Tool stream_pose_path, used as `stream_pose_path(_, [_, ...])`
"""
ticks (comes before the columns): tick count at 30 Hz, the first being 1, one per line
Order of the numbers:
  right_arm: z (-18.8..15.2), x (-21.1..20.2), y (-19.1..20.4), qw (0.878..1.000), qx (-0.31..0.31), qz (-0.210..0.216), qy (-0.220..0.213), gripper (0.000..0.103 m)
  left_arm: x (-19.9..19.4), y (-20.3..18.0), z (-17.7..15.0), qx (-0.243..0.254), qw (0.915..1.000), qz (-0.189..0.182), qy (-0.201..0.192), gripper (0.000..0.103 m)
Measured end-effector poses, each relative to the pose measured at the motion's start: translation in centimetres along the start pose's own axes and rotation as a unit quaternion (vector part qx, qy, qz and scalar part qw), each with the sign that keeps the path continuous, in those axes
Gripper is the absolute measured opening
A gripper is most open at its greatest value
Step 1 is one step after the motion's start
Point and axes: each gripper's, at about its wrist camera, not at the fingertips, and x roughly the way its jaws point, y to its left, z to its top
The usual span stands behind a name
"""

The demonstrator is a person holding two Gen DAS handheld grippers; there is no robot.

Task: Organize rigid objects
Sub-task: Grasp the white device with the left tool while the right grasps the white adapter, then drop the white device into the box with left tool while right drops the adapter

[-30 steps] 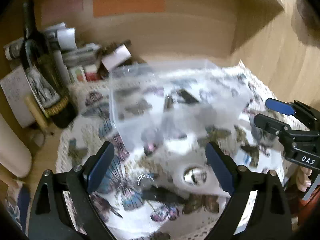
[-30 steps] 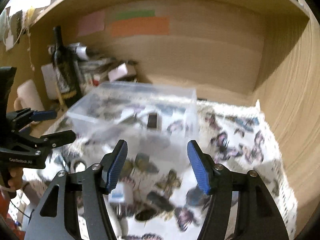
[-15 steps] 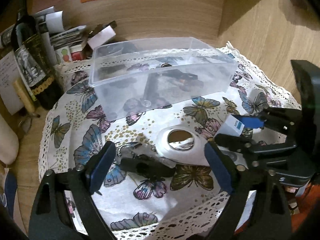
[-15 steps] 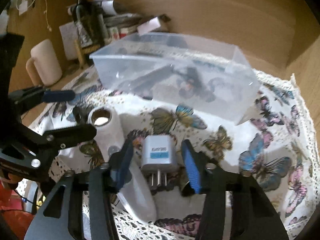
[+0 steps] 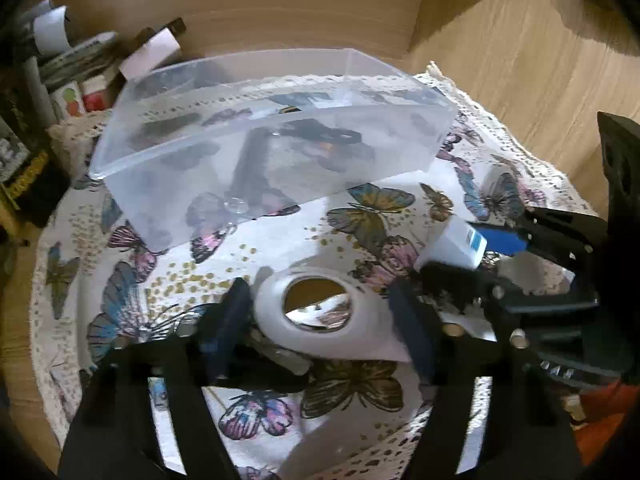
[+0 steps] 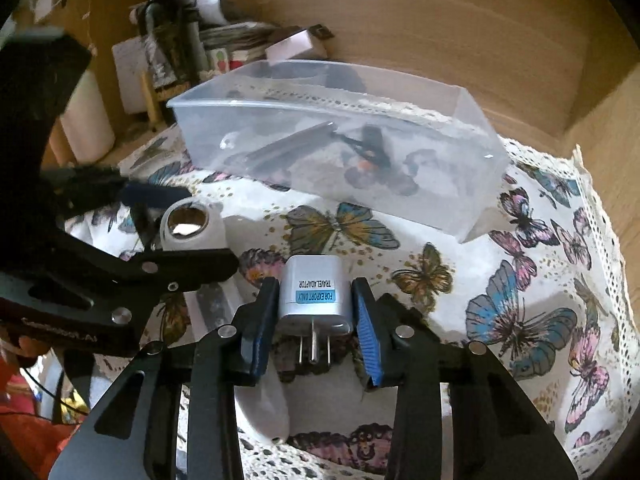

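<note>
A clear plastic box [image 5: 264, 136] [image 6: 340, 136] with several dark items inside stands at the back of a butterfly-print cloth [image 6: 520, 280]. My right gripper [image 6: 314, 320] is shut on a silver travel adapter [image 6: 312, 292], its prongs pointing toward the camera; the adapter also shows in the left wrist view [image 5: 452, 248]. My left gripper [image 5: 320, 312] is open, its fingers on either side of a white cylinder with a hollow reflective top [image 5: 320, 312] [image 6: 188, 228], lying on the cloth. A dark object [image 5: 272, 360] lies under the left gripper.
A wine bottle [image 6: 164, 40], paper rolls, small boxes and a cream cylinder [image 6: 86, 120] crowd the back left. Wooden walls close the back and the right [image 5: 520, 60]. Another pale object [image 6: 264, 404] lies near the cloth's front edge.
Both grippers dropped toward the cloth. The right gripper's jaws closed in on the travel adapter. The left gripper's jaws narrowed around the white cylinder.
</note>
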Motion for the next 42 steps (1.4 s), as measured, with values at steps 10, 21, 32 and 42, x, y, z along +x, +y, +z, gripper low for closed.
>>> stream_pose_path(10, [0.9,-1.8,-1.2,0.999,0.02,-0.005,-0.037,0.034,-0.7,-0.1,-0.4,-0.003,0.9993,0.03,-0.021,0.063])
stream_pose_path(21, [3.2,-4.0,-2.1,0.995,0.027,-0.02,-0.091,0.034,-4.5,1.4,1.9,-0.025,0.9941,0.061,-0.086,0.063])
stream_pose_path(32, [7.6,-5.7,-3.5,0.989,0.031,-0.028,-0.141,0.034,-8.3,4.3,6.8,-0.071,0.9813,0.092,-0.153,0.063])
stream_pose_path(42, [11.1,-3.5,-4.2,0.989,0.026,-0.038,-0.138,0.034,-5.6,7.0,10.0,-0.102,0.9737,0.143,-0.145,0.063])
